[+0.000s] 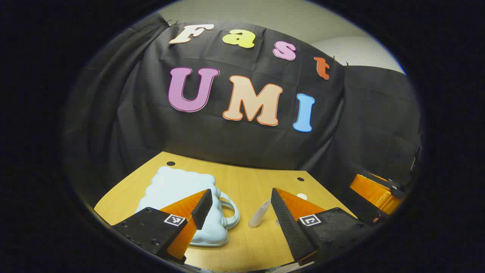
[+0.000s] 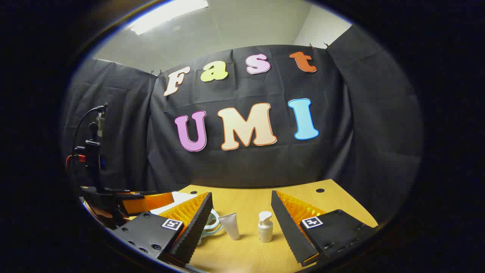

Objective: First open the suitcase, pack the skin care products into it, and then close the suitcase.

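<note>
Pale-blue suitcase [image 1: 178, 197], flat on the wooden table [image 1: 257, 182], lid down, handle [image 1: 232, 212] turned toward the products. No gap noted along the edge. (Inspector)

Position relative to the tongs? (Clerk)

Low and left in the left gripper view, partly behind that gripper's near finger. Left gripper [image 1: 238, 212]: fingers well apart, nothing between them, touching nothing. Right gripper [image 2: 240, 223]: likewise spread wide, nothing held, raised above the table. (Inspector)

Skin care products? (Clerk)

Two observed. White tube [image 2: 231, 225] standing on its cap, just beside the handle. White pump bottle [image 2: 265, 226] upright, near the tube on its far side from the case. Both out on the bare wood, none packed. (Inspector)

Step in hand, then? (Clerk)

Judged as the very first: opening. Nothing of the task done as things lie. (Inspector)

Requirements for the next move? (Clerk)

Descent of the left gripper to the case, as the nearer of the two. Purchase on the lid's rim or at the handle side, then a lift to swing it back. Location of latch or zip: cannot tell from either view. Possible need for the right gripper to steady the base, given a light shell likely to slide. Care advised near the tube, close enough to be knocked over. (Inspector)
</note>
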